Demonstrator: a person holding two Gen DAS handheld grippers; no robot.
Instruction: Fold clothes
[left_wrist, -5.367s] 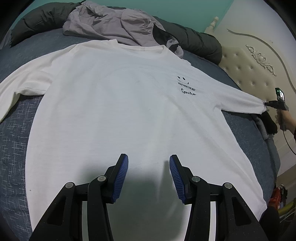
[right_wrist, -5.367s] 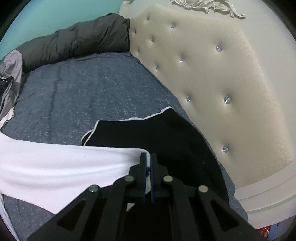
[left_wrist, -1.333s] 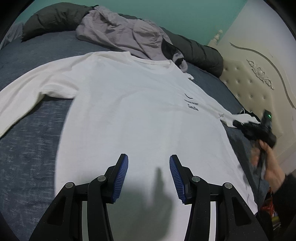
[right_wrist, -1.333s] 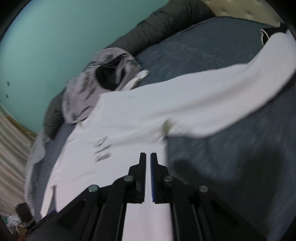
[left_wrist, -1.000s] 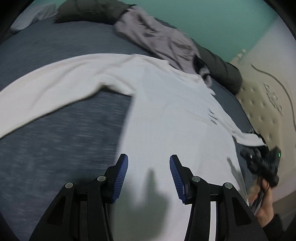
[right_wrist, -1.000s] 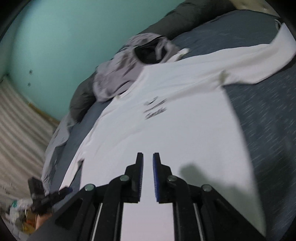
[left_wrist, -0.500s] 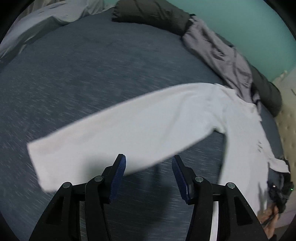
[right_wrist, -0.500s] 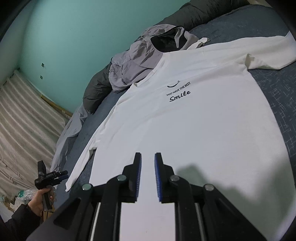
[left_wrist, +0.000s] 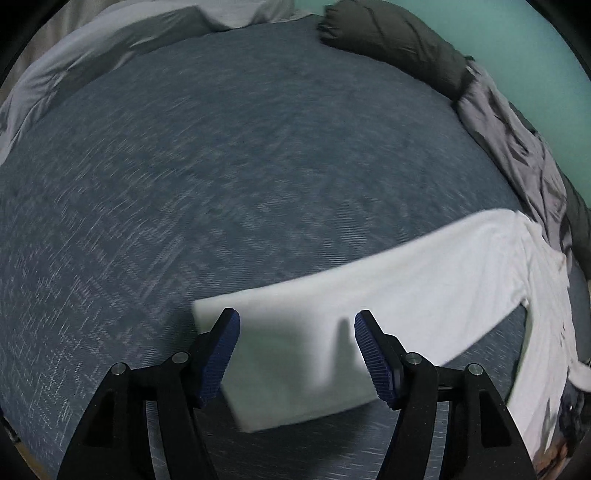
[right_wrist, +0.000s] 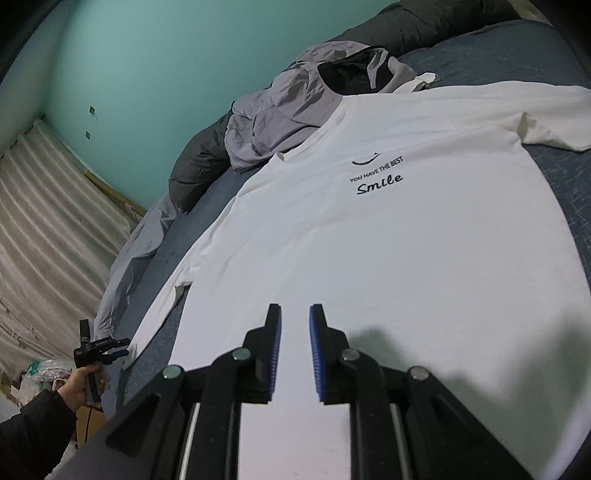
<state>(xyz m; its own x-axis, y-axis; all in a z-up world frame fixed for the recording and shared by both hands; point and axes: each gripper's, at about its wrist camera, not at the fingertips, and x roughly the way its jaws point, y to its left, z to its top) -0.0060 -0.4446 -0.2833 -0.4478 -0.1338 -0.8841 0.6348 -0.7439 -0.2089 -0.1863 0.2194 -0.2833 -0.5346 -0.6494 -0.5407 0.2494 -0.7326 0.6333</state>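
Our white shirt lies flat on the bed – our left gripper jaws are opening over the sleeve end, our right gripper jaws narrow and empty – a thin pinch might let it slip.

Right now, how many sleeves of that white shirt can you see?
2. One sleeve lies stretched across the blue bedspread, its cuff beneath the left gripper. The other sleeve lies at far right.

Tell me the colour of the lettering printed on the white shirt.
Black lettering on the white shirt, clearest in the right wrist view.
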